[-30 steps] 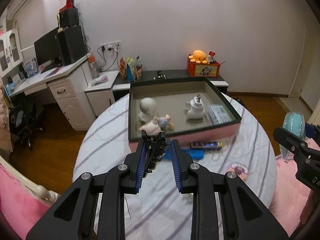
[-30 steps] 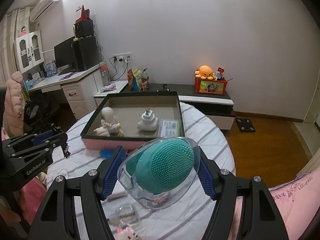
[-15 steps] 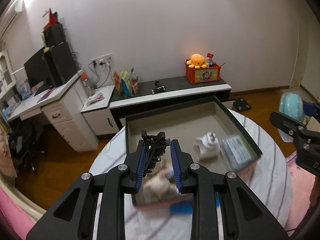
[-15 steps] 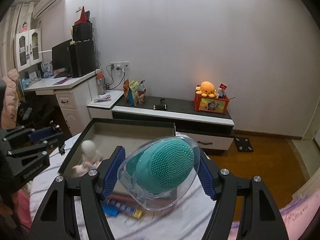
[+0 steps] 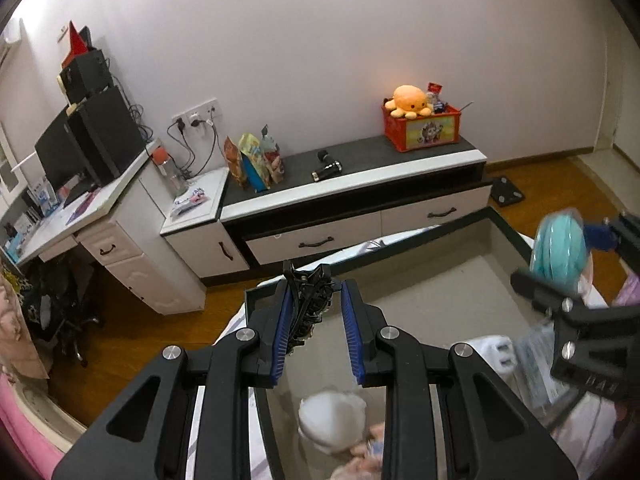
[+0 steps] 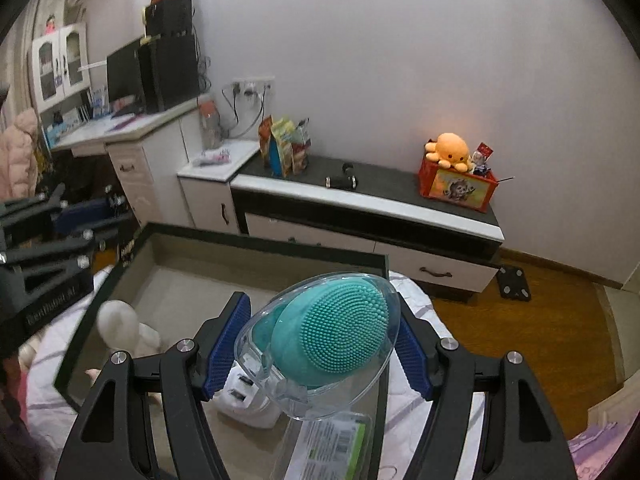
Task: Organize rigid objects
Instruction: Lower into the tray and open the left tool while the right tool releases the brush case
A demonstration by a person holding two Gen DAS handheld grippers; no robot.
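The teal silicone brush in its clear case (image 6: 320,340) is clamped across its width between the blue pads of the right gripper (image 6: 316,346), jaws held about mid-way open by the case's bulk. It is carried above the near right part of the shallow box (image 6: 280,245), presumably so that it can be lowered into the free floor there. Directly beneath it a white plug adapter (image 6: 244,400) and a labelled packet (image 6: 332,440) already lie in the box, so a clear spot must be judged before release.

The black hair claw clip (image 5: 306,304) is pinched in the left gripper (image 5: 314,334), jaws as far closed as the clip allows; the clip rests against the left pad and juts forward past the fingertips. It is held over the box's far left corner, which appears unoccupied.

A white figurine (image 5: 332,420) stands lower down in the box, blurred. The box sits on a striped tablecloth (image 6: 416,292). Crowding on the right side is judged the main risk.
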